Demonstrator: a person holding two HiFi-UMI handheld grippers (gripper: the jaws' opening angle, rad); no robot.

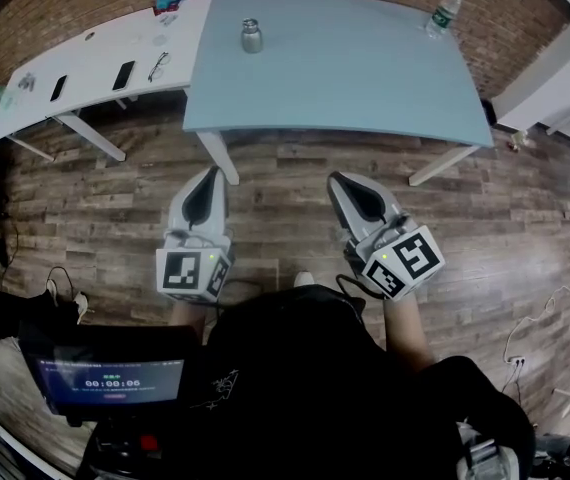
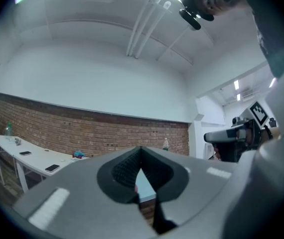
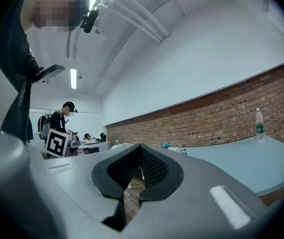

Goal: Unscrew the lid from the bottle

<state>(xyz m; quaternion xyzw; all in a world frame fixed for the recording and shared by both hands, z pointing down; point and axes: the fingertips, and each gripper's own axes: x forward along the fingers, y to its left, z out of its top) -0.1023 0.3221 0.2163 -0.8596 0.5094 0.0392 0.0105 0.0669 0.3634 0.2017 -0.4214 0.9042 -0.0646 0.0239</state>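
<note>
Two grippers are held out level over the wood floor (image 1: 285, 183), both short of the tables. Starting far left: the white table (image 1: 95, 53) carries two dark phones (image 1: 123, 75) and a pair of glasses (image 1: 158, 65) lying near its right end. Moving in, the left gripper (image 1: 208, 174) has its jaws pressed together, tips meeting, with nothing between them. Its own view looks past the closed tips to the brick wall.

Centre stage now: the small metal bottle (image 1: 252, 36) stands upright with its lid on, on the blue-grey table (image 1: 365, 78), toward that table's left end and well apart from both grippers. Nothing is touching it.

On to the right gripper (image 1: 337, 180): its jaws are closed on each other too, and empty. Far right, a clear plastic water bottle (image 1: 445, 10) stands near the blue-grey table's far corner.
</note>
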